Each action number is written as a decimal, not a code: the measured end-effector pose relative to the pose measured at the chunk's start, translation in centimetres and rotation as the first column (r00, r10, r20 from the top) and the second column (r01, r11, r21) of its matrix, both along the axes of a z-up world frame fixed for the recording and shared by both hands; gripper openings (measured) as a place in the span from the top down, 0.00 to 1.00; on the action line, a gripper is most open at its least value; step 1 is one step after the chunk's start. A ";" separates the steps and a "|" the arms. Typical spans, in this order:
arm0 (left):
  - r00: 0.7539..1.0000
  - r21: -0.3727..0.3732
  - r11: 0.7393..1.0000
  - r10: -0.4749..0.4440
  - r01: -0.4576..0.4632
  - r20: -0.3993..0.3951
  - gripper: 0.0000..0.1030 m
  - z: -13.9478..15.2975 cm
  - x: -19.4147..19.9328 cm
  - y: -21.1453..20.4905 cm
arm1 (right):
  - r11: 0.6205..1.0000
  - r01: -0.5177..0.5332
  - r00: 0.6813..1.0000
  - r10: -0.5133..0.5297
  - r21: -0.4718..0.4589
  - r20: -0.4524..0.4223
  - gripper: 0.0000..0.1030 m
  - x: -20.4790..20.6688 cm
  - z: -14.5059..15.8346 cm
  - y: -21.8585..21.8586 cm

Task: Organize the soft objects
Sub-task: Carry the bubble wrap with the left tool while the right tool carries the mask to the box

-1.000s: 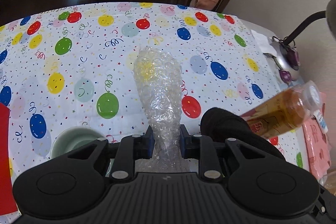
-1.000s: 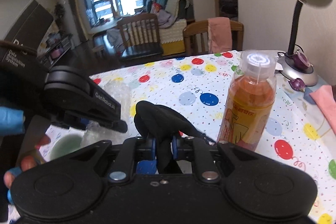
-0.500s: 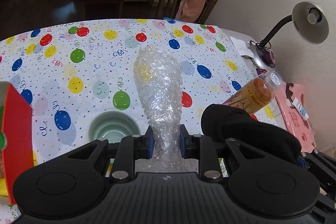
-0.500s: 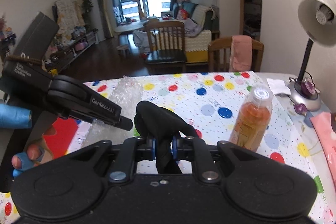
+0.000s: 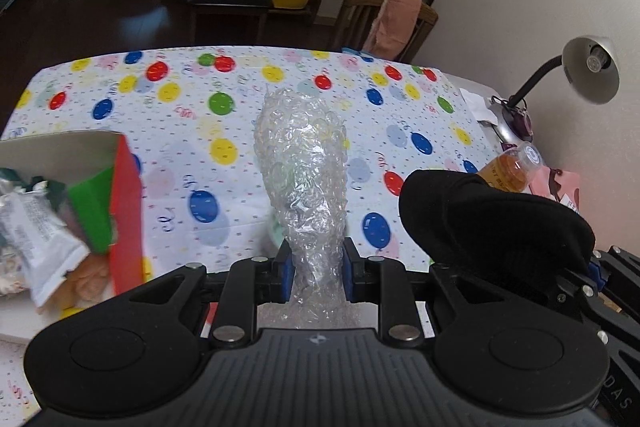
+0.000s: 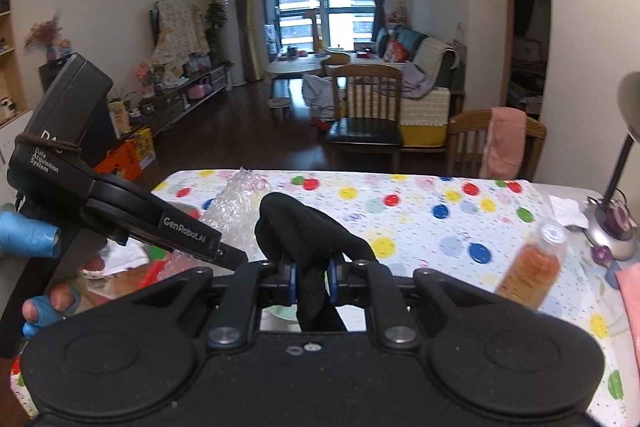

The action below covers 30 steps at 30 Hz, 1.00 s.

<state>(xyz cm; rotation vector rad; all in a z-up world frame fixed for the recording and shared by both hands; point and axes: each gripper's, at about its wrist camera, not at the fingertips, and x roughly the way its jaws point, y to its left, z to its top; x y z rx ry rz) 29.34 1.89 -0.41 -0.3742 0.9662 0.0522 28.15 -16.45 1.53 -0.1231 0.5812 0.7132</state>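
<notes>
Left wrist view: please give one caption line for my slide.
Left tool grips bubble wrap above the balloon-print tablecloth.

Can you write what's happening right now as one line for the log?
left gripper: shut on bubble wrap | right gripper: shut on black cloth | both held above table

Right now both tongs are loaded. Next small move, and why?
Probably carry the left tongs leftward over the red box. They are shut on the bubble wrap, held above the table, and the box on that side stands open with soft items already inside.
</notes>
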 end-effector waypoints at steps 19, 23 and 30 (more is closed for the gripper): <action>0.985 0.046 0.986 0.159 -0.163 0.064 0.78 4.4 -10.1 13.4 | 0.986 -0.167 0.985 0.166 0.008 0.055 0.87 -3.7 2.7 11.0; 0.977 0.060 0.977 0.201 -0.205 0.065 0.78 4.8 -11.7 16.4 | 0.981 -0.195 0.980 0.194 0.009 0.054 0.87 -4.5 2.9 13.4; 0.962 0.107 0.957 0.262 -0.269 0.072 0.78 5.0 -13.8 21.7 | 0.971 -0.237 0.971 0.236 0.008 0.043 0.87 -5.0 2.8 17.8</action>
